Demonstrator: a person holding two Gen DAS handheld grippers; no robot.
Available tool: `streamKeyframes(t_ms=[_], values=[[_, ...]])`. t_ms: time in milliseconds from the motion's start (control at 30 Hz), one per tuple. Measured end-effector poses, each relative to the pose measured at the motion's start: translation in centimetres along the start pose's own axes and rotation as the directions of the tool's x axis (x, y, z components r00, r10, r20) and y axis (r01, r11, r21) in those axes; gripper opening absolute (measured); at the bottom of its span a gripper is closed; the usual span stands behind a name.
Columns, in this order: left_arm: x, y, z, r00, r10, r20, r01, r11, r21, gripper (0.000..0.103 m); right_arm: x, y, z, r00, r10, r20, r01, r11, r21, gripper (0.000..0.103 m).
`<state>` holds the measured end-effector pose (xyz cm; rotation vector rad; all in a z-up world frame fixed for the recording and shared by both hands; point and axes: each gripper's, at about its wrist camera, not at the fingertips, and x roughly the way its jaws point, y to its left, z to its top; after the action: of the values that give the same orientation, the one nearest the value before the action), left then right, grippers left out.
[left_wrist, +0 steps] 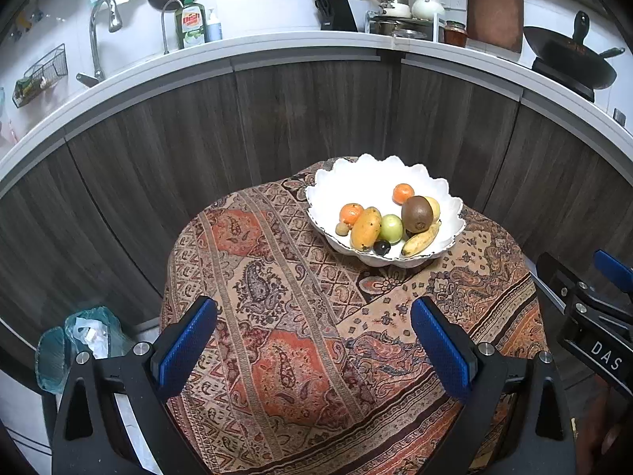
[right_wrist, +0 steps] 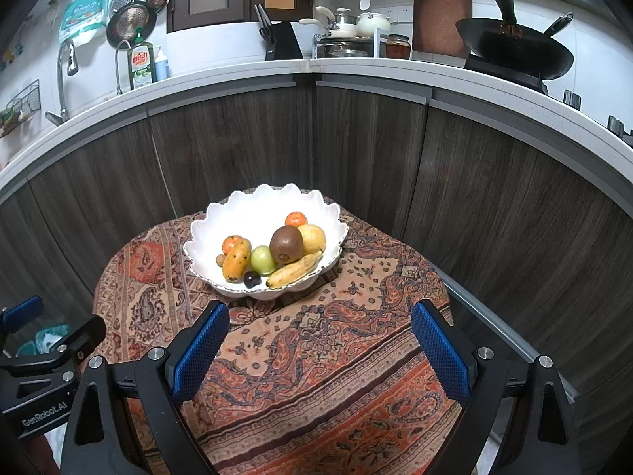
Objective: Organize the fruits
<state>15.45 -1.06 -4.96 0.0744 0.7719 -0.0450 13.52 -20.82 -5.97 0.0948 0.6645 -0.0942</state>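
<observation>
A white scalloped bowl (left_wrist: 443,198) (right_wrist: 221,217) sits at the far side of a small table under a patterned cloth (left_wrist: 300,336) (right_wrist: 336,356). In it lie a brown kiwi (left_wrist: 416,213) (right_wrist: 286,244), a banana (left_wrist: 420,240) (right_wrist: 293,271), a mango (left_wrist: 366,228) (right_wrist: 236,261), a green fruit (left_wrist: 391,228) (right_wrist: 262,259), two oranges (left_wrist: 402,193) (right_wrist: 296,219), a yellow lemon (right_wrist: 314,237) and a dark plum (left_wrist: 382,247) (right_wrist: 251,278). My left gripper (left_wrist: 314,332) and right gripper (right_wrist: 320,336) both stand open over the bare cloth, well short of the bowl, holding nothing.
Dark wood cabinet doors (left_wrist: 277,118) close in right behind the table. The counter above holds a dish soap bottle (left_wrist: 192,25), a knife block (left_wrist: 336,12), pots and a black wok (right_wrist: 514,49). A bagged bin (left_wrist: 79,340) stands left of the table.
</observation>
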Motion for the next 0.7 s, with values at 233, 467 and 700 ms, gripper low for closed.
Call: streamKeyframes(t_ms=[233,467,700], values=[[0.02,0.06,-0.04,1.000,0.003,-0.003,-0.003,1.000,0.001,0.100,-0.01,0.02,0.00,1.000,0.001,0.000,-0.001,1.000,0.001,0.094],[-0.02,-0.05,-0.14,1.000,0.026,0.006,-0.026,1.000,0.000,0.100,0.05,-0.09,-0.09,1.000,-0.001,-0.002,0.001,1.000,0.000,0.094],[-0.06,-0.08,-0.11,1.000,0.022,0.005,-0.022,1.000,-0.004,0.100,0.05,-0.09,-0.09,1.000,-0.001,-0.001,0.001,1.000,0.001,0.094]])
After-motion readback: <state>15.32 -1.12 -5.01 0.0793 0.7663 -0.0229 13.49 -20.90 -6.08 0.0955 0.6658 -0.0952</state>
